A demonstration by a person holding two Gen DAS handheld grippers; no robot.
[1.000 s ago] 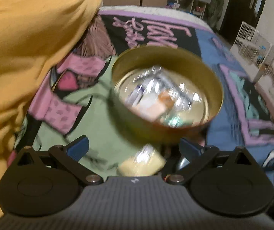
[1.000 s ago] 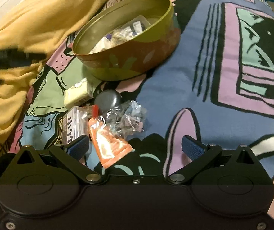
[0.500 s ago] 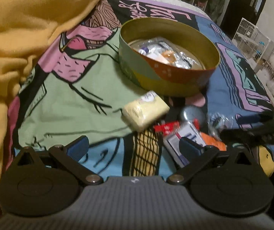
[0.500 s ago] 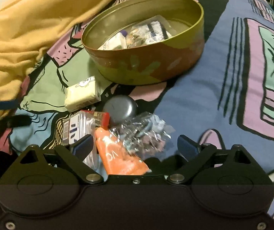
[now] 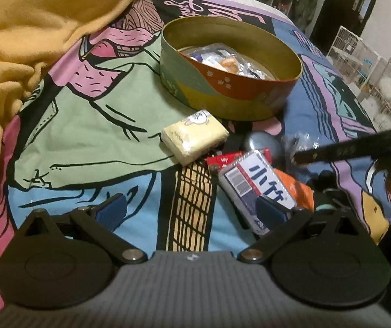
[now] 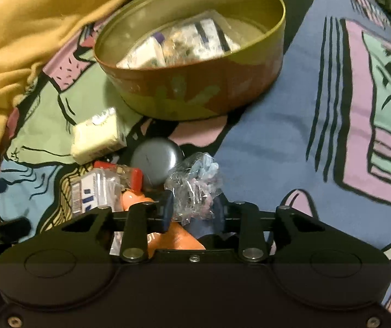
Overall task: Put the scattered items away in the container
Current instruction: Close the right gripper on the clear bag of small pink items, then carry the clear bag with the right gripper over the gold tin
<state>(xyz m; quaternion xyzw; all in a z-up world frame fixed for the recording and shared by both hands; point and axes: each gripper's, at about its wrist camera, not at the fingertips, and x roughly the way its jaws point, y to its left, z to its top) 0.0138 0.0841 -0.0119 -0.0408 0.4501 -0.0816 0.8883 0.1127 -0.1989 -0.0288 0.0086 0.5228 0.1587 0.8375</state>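
Observation:
A round tin (image 5: 231, 90) (image 6: 190, 93) stands on the bedspread and holds several packets. In front of it lie a pale yellow tissue pack (image 5: 195, 136) (image 6: 97, 134), a grey round case (image 5: 261, 143) (image 6: 154, 161), a red packet (image 5: 222, 161), a blue-and-white pack (image 5: 258, 183) (image 6: 94, 191) and an orange sachet (image 5: 293, 188) (image 6: 179, 237). My right gripper (image 6: 192, 210) is closing, its pads pressing a crinkled clear plastic bag (image 6: 195, 188). My left gripper (image 5: 192, 213) is open and low over the bedspread, its right finger over the blue-and-white pack.
A bunched yellow blanket (image 5: 31, 27) (image 6: 17, 27) lies left of the tin and the items. The patterned bedspread (image 6: 291, 136) stretches away to the right. White wire cages (image 5: 359, 46) stand beyond the bed's far right edge.
The right jaws went from wide open to closed in on the clear bag. The left gripper drew back from the tin and sank toward the scattered items.

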